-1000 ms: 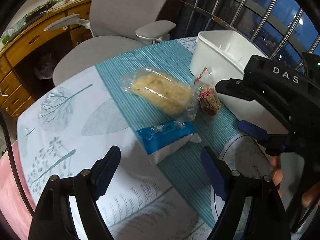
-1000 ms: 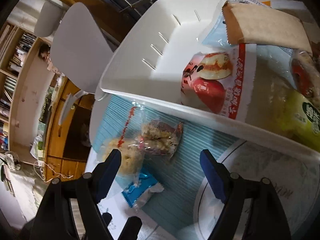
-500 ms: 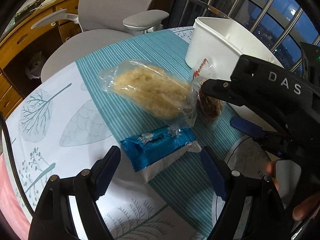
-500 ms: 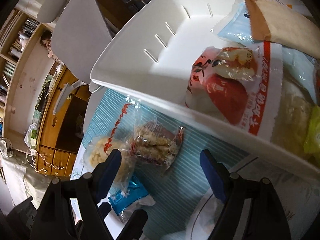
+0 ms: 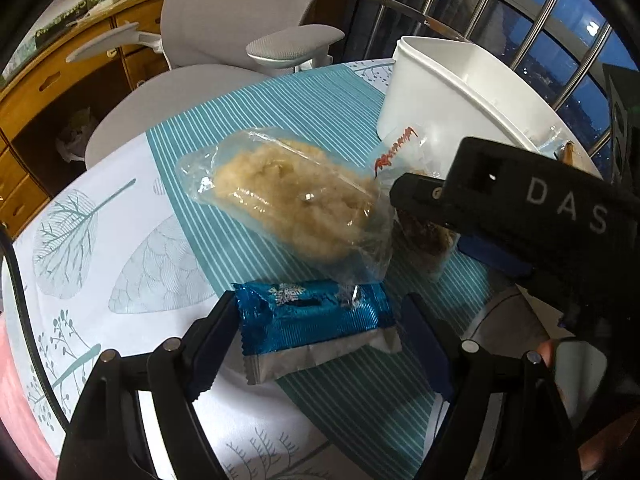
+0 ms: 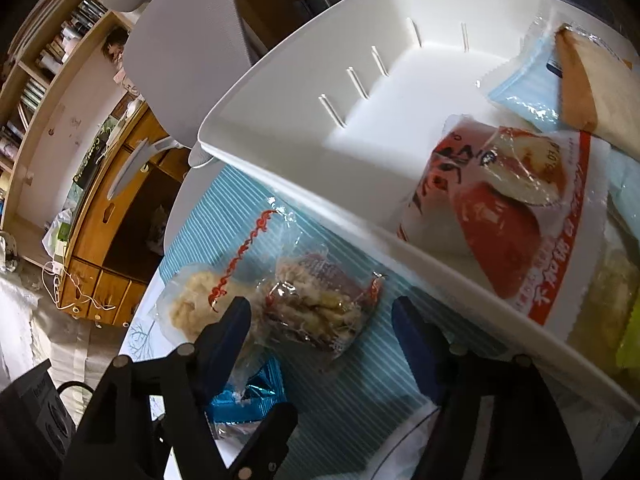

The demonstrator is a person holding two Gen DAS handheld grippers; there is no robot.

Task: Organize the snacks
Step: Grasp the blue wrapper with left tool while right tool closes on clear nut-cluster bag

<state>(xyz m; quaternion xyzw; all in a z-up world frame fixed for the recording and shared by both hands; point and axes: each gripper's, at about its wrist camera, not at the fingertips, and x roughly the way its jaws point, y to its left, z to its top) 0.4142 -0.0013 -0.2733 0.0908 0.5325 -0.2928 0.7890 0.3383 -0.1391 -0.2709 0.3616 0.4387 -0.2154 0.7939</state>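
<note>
A blue foil snack lies on the tablecloth between the fingers of my left gripper, whose jaws are closing; the pads stand at the wrapper's ends without squeezing it. Just beyond lies a clear packet of pale floss bread. My right gripper straddles a clear packet of brown crumbly snack; its jaws are closing, with a gap still showing on the right side. That gripper also shows in the left wrist view, over the same packet. The white bin holds several packets, among them a red-and-white one.
A grey office chair stands at the table's far edge, with a wooden desk and drawers behind it. Metal window bars rise behind the bin. A person's fingers hold the right gripper's handle.
Both grippers have come down closer to the table. The blue snack now lies between the left fingers. The right gripper has rolled, and its jaws have narrowed around the clear brown-snack packet.
</note>
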